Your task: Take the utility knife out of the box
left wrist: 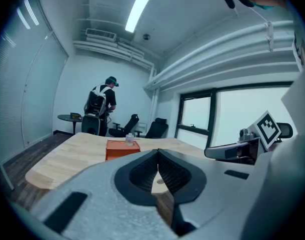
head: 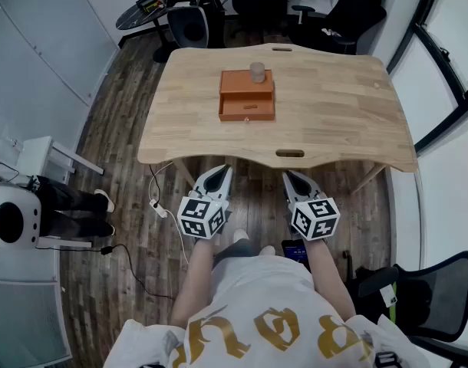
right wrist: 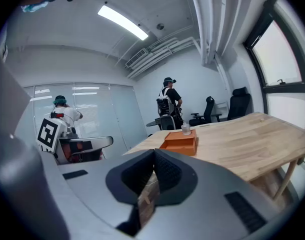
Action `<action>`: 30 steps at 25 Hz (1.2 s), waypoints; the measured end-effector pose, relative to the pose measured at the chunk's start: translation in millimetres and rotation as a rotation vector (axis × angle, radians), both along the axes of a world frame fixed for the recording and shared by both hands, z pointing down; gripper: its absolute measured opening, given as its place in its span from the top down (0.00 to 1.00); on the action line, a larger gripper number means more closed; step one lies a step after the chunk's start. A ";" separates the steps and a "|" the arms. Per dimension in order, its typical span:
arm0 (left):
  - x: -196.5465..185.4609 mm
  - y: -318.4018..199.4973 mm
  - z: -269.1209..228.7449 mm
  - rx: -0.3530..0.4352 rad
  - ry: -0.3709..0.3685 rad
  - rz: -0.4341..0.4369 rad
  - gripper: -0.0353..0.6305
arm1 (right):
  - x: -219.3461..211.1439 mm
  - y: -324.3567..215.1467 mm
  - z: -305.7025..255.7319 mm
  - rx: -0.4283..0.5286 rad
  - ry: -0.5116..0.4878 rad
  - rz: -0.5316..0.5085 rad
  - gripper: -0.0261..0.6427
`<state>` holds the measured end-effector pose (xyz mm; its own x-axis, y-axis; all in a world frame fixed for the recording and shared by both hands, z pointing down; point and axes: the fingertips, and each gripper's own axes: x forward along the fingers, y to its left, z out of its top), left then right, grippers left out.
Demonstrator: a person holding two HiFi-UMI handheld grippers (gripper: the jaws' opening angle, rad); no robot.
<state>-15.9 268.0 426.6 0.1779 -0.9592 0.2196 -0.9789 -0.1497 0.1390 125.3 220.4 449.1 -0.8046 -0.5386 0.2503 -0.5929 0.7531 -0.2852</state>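
Left gripper (head: 219, 176) and right gripper (head: 293, 182) hover clenched and empty, off the near edge of the wooden table (head: 334, 113). The orange box (head: 247, 95) sits mid-table under a small clear jar (head: 257, 71). The utility knife is unseen, presumably inside. Best to reach forward and steady the box first.

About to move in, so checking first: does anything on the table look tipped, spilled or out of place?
Nothing stands out. The orange box sits square on the wooden table, with a small jar upright on top. The left claw and right claw are shut and empty, short of the table.
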 end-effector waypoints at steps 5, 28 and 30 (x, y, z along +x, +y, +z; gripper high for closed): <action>-6.0 8.9 -0.4 -0.004 0.009 -0.020 0.93 | -0.6 5.8 -3.1 0.004 0.001 -0.010 0.94; -57.1 -139.6 14.8 0.019 0.057 0.015 0.93 | -37.0 -142.8 3.1 -0.040 -0.067 0.049 0.94; -67.6 -170.5 18.3 0.010 0.061 0.035 0.93 | -48.4 -170.8 7.2 -0.055 -0.054 0.066 0.94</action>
<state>-83.6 97.5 444.8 0.2242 -0.9543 0.1976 -0.9629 -0.1856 0.1961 76.9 49.6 456.2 -0.7811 -0.5772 0.2382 -0.6231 0.6953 -0.3583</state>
